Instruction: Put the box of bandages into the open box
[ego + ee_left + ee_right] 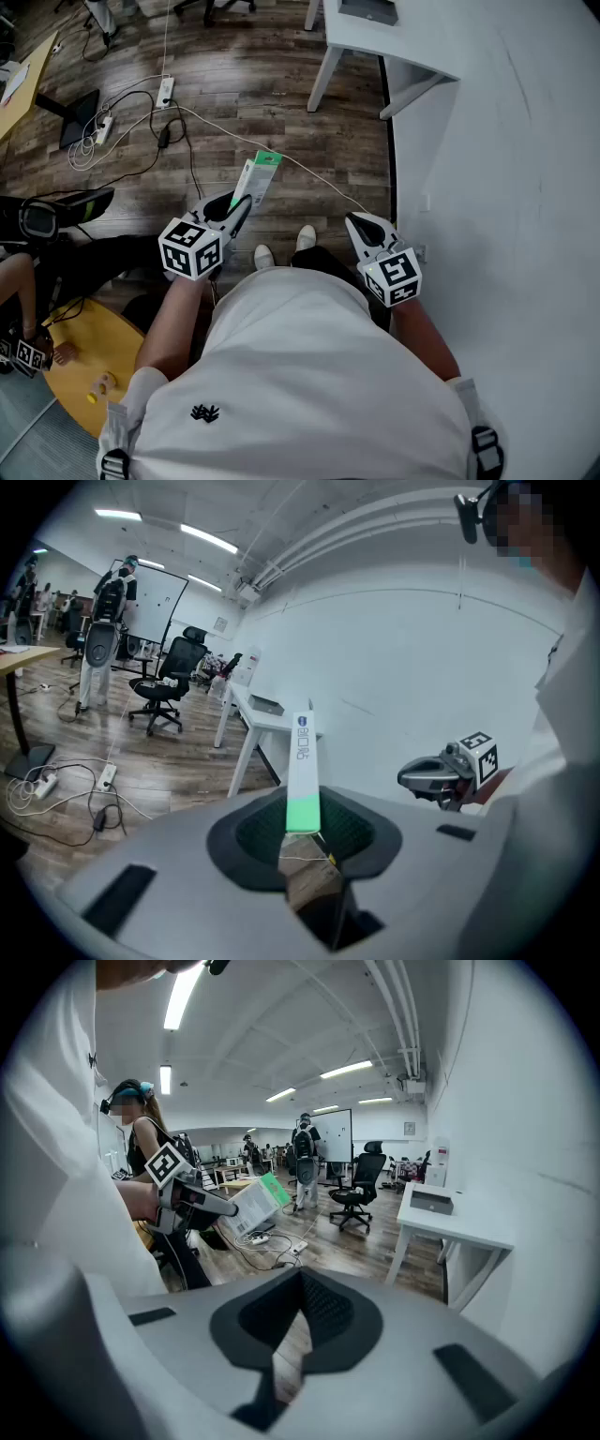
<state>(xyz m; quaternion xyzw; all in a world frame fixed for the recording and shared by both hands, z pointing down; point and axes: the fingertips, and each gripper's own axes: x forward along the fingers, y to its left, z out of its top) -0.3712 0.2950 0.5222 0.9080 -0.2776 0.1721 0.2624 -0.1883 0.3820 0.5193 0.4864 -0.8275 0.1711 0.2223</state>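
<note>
Two hand-held grippers, level with each other over brown wood-plank floor (234,84). Left gripper (239,208): jaws pinching near end of flat white-and-green cardboard box of bandages (258,178), box in mid-air, angled forward. Right gripper (361,223): jaws pressed together, nothing between. Beyond: white table (375,37).

Plank floor strewn with cables, with a white worktop at its edge

The dark wooden floor (281,84) carries a white power strip (166,91), a second strip (103,125) to its left, a small black adapter (163,136) between them, and loose cables (89,150) looping around all three. The legs of the white worktop (412,42) stand on the floor at top right, and a flat grey box (367,9) lies on that worktop.
</note>
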